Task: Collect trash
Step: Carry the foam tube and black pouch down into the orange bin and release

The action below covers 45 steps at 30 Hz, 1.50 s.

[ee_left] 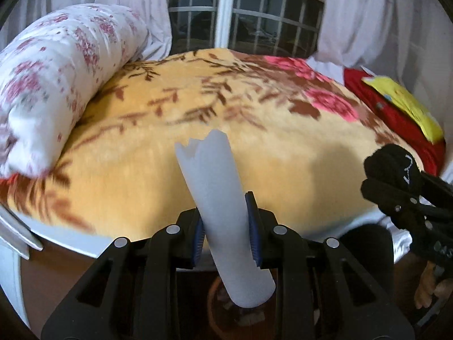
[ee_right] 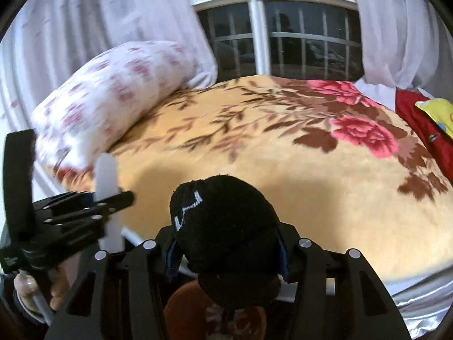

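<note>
My left gripper (ee_left: 225,222) is shut on a white foam tube (ee_left: 215,175) with a torn upper end, which stands upright between the blue pads. Pressed between the pads of my right gripper (ee_right: 228,255) is a balled black sock (ee_right: 223,206) with white stitching. Both hang over the near edge of the bed. In the left wrist view the right gripper (ee_left: 392,182) and its black sock (ee_left: 393,161) show at the right. The right wrist view has the left gripper (ee_right: 109,198) and foam tube (ee_right: 106,170) at the left. A round orange-brown bin (ee_left: 211,297) (ee_right: 184,300) lies below, mostly hidden.
A yellow floral blanket (ee_left: 226,107) covers the bed. A rolled white floral quilt (ee_left: 56,79) lies at its left. A red cloth (ee_left: 396,119) with a yellow item (ee_left: 407,102) sits at the right. Barred window (ee_left: 243,19) and white curtains behind. A hand (ee_right: 56,286) holds the left gripper.
</note>
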Motion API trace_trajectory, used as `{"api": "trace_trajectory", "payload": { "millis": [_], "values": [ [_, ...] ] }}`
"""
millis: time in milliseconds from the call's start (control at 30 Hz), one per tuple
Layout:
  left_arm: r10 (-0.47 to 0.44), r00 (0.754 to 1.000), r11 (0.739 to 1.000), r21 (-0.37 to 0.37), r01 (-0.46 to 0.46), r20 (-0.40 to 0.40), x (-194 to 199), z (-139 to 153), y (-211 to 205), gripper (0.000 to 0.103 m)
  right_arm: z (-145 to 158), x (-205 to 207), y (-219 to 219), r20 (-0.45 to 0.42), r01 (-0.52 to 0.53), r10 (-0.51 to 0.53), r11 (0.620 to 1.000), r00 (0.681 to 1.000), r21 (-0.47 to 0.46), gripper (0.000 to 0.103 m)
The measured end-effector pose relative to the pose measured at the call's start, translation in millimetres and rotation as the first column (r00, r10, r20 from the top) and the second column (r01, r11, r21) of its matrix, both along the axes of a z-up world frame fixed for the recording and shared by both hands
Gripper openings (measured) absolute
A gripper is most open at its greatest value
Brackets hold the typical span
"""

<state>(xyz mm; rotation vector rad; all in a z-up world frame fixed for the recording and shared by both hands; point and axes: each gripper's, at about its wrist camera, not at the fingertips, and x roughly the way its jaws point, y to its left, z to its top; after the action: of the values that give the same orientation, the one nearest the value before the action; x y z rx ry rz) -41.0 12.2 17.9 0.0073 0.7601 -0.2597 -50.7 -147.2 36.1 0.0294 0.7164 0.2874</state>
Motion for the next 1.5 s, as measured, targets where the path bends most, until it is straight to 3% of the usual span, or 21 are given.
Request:
{"api": "trace_trajectory", "payload": {
  "millis": [167, 367, 600, 900, 1167, 1267, 1333, 1500],
  "values": [
    [-0.053, 0.998, 0.998, 0.043, 0.053, -0.017, -34.9, -25.6, -12.6, 0.027, -24.5, -37.5, 5.7, -0.053, -0.006, 0.006, 1.0, 0.999, 0.01, 0.052],
    [-0.039, 0.986, 0.996, 0.074, 0.052, -0.164, -42.6, -75.1, -11.6, 0.027, -72.8, -51.9, -1.2, -0.193, 0.044, -0.046, 0.999, 0.98, -0.011, 0.052],
    [0.0, 0.952, 0.992, 0.12, 0.039, -0.307, -26.1, -124.5, -18.3, 0.027, -116.1, -42.4, -11.9, -0.313, 0.083, -0.08, 0.997, 0.946, -0.004, 0.052],
    [0.026, 0.916, 0.99, 0.137, 0.032, -0.4, -8.7, -159.6, -22.6, 0.028, -155.7, -23.4, -9.4, -0.432, 0.073, -0.069, 0.997, 0.899, -0.007, 0.052],
    [0.012, 0.895, 0.99, 0.133, 0.053, -0.447, -4.4, -175.3, -24.2, 0.029, -170.7, -10.8, -7.2, -0.48, 0.078, -0.073, 0.997, 0.874, -0.011, 0.054],
    [0.01, 0.894, 0.988, 0.143, 0.061, -0.448, -4.4, -176.1, -24.9, 0.038, -171.9, -9.3, -9.3, -0.481, 0.087, -0.089, 0.996, 0.872, -0.025, 0.063],
    [0.013, 0.894, 0.984, 0.162, 0.067, -0.447, -4.5, -176.2, -28.6, 0.054, -168.5, -9.1, -8.3, -0.468, 0.095, -0.098, 0.995, 0.878, -0.029, 0.065],
    [0.009, 0.906, 0.983, 0.169, 0.069, -0.424, -6.5, -170.4, -31.5, 0.061, -159.1, -14.2, -10.2, -0.426, 0.119, -0.123, 0.992, 0.896, -0.036, 0.071]
  ]
}}
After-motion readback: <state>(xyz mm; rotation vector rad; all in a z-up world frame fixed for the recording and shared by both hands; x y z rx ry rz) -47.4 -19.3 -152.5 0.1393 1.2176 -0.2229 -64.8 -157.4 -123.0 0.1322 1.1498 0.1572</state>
